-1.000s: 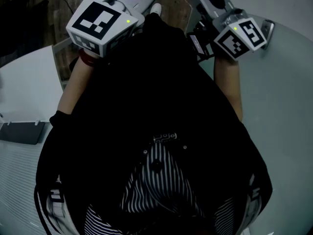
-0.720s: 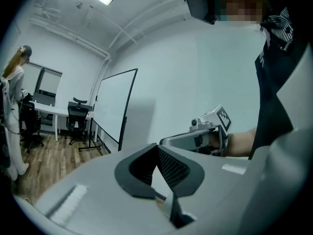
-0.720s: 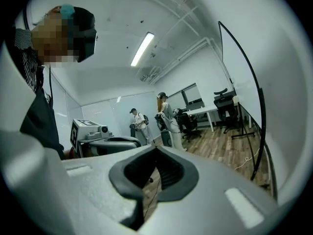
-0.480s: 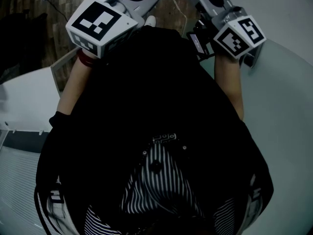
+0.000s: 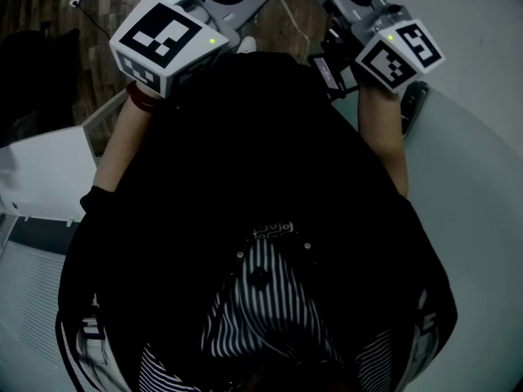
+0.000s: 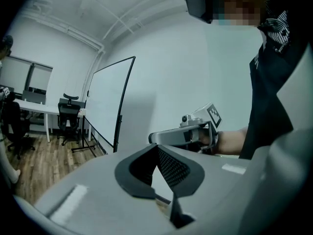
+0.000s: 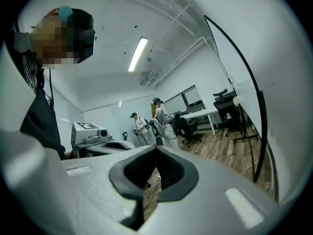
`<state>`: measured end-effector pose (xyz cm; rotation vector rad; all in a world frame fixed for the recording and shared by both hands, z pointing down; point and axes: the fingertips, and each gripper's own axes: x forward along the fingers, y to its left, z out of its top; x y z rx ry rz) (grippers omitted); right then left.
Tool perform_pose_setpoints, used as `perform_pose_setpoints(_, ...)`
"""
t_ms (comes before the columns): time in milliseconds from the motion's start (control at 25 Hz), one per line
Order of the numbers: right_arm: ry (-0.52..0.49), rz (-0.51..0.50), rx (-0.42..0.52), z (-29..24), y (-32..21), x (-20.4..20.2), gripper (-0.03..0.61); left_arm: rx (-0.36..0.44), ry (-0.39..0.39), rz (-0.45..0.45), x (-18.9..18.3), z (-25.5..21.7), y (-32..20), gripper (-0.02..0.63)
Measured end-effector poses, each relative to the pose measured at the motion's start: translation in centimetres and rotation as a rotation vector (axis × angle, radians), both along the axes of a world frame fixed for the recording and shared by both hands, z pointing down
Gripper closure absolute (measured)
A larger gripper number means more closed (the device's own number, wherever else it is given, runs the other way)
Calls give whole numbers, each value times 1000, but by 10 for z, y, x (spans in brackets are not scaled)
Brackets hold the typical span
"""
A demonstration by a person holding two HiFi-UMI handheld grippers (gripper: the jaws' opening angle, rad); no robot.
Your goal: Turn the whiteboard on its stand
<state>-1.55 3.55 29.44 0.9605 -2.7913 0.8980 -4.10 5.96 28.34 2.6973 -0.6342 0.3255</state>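
A whiteboard (image 6: 108, 102) in a black frame stands on a wheeled stand at the left of the left gripper view, some way off. In the right gripper view a black-framed whiteboard (image 7: 274, 97) fills the right edge, close by. My left gripper (image 6: 157, 148) is shut, its tips meeting with nothing between them. My right gripper (image 7: 156, 148) is also shut and empty. Each shows in the other's view, the right gripper (image 6: 195, 131) and the left gripper (image 7: 93, 136), side by side in the air. From the head view I see only their marker cubes (image 5: 167, 43) (image 5: 400, 55); the jaw tips are cut off.
My dark apron fills most of the head view. A pale board surface (image 5: 482, 219) lies at the right, another with a dark tray (image 5: 37, 235) at the left. Desks and office chairs (image 6: 68, 114) stand on the wood floor. Two people (image 7: 156, 121) stand far back.
In the head view the pale surfaces on both sides have slid toward the bottom of the picture, and a dark fitting now shows below the right cube. Both grippers have stayed nearly where they were.
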Motion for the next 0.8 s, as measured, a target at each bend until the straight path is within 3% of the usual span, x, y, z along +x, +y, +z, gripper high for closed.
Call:
perform_pose_setpoints(320,-2,23,38,-9,-6,12,577,14,14,-18,-2,-9,-2,612)
perform_pose_setpoints(520,-112,42,13,-23,-7,17,577,18,10,-34,-4,-12,-3,612)
perform_pose_setpoints(800,-71,52,54,-19,-7,18,577,27,37,-18,1,-2,0,612)
